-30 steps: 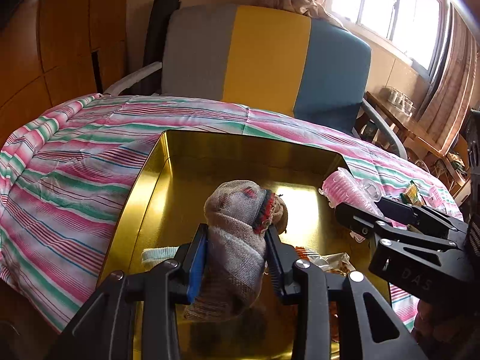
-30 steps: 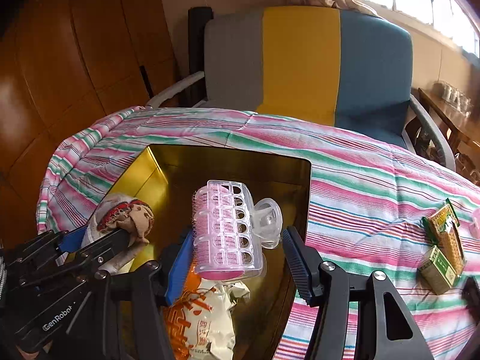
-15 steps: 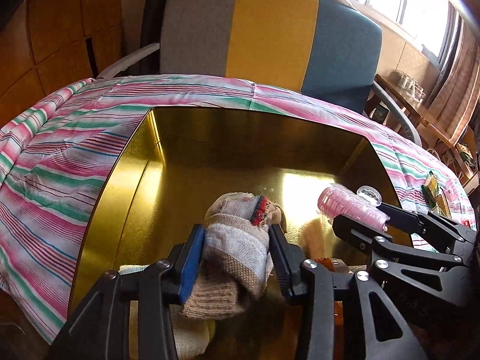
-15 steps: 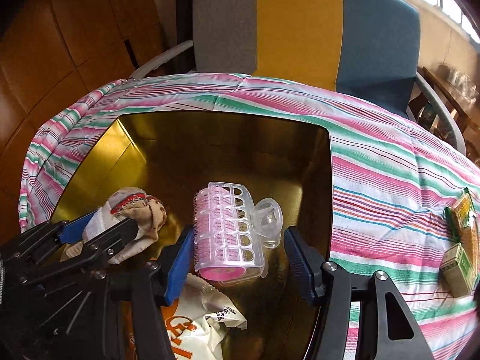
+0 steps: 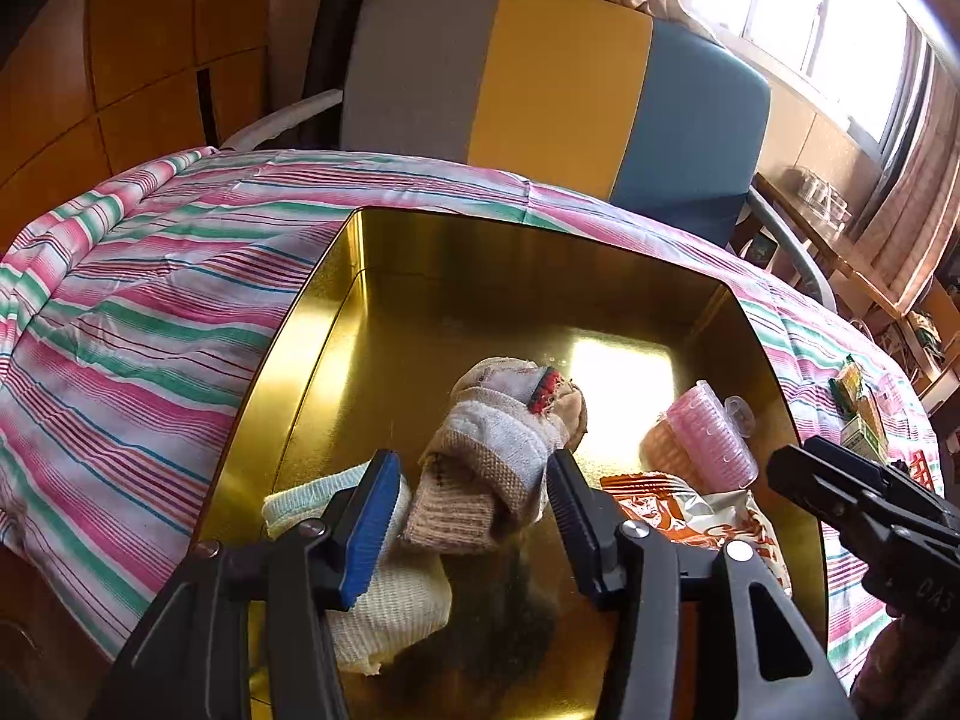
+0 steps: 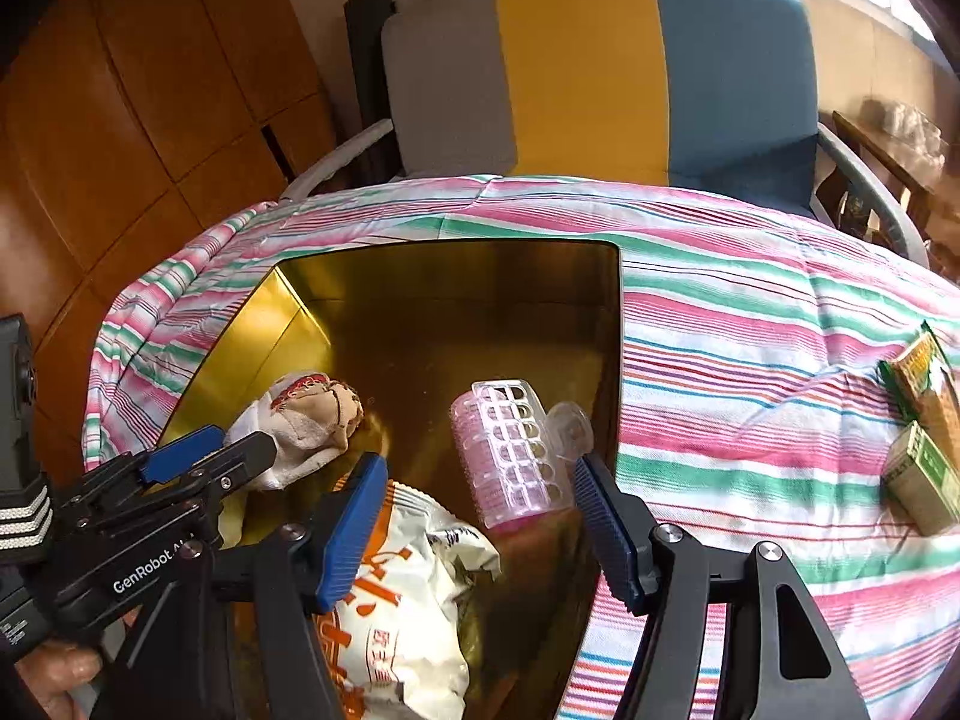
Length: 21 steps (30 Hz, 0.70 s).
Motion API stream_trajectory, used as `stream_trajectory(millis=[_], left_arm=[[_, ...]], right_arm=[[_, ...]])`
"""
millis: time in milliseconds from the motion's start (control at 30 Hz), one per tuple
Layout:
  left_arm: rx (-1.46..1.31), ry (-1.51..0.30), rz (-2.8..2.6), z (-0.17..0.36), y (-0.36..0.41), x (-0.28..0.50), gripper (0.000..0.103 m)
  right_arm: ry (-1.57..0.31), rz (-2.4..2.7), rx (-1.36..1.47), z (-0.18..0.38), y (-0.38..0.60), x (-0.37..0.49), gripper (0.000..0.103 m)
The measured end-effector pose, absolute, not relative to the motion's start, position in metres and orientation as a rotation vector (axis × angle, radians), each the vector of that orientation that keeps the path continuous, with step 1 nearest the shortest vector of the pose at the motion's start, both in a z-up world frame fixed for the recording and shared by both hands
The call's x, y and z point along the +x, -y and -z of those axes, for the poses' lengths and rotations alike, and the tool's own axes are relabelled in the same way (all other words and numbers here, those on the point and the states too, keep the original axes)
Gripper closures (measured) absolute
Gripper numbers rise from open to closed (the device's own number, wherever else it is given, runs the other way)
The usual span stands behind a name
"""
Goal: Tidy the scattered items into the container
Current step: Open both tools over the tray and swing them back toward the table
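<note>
Both tools stand wide open over the gold tin (image 5: 288, 372), and neither holds anything. The left tool (image 5: 474, 510) has the rolled sock (image 5: 498, 450) between its fingers, but I cannot tell if the pads touch it; the sock seems to rest on the tin floor, beside a pale cloth (image 5: 390, 600). The pink hair roller (image 6: 510, 450) lies inside the tin near its right wall, just ahead of the right tool (image 6: 480, 528), with its long axis pointing away from the tool. A snack bag (image 6: 396, 600) lies below that tool. The remaining items, small green and yellow boxes (image 6: 924, 420), lie on the striped cloth (image 6: 750, 360) far to the right of the tin, so the right tool is clearly nearer and probably should go there next.
</note>
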State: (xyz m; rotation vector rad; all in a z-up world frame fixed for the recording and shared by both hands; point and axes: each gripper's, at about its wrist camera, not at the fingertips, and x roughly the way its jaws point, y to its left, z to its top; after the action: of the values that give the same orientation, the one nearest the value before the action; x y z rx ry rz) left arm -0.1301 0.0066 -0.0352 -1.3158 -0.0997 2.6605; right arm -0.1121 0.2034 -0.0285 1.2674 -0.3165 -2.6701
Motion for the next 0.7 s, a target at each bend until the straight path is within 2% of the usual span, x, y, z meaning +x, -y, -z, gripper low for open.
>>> stream_trajectory(millis=[300, 700], left_arm=[[-1.199, 0.107, -2.656, 0.007, -0.019, -0.1, 0.049], [-1.097, -0.103, -2.334, -0.008, -0.143, -0.043, 0.046]], right_arm=[[0.402, 2.773, 1.211, 0.02, -0.257, -0.052, 0.036], [0.668, 2.968, 1.313, 0.044, -0.401, 0.007, 0.035]])
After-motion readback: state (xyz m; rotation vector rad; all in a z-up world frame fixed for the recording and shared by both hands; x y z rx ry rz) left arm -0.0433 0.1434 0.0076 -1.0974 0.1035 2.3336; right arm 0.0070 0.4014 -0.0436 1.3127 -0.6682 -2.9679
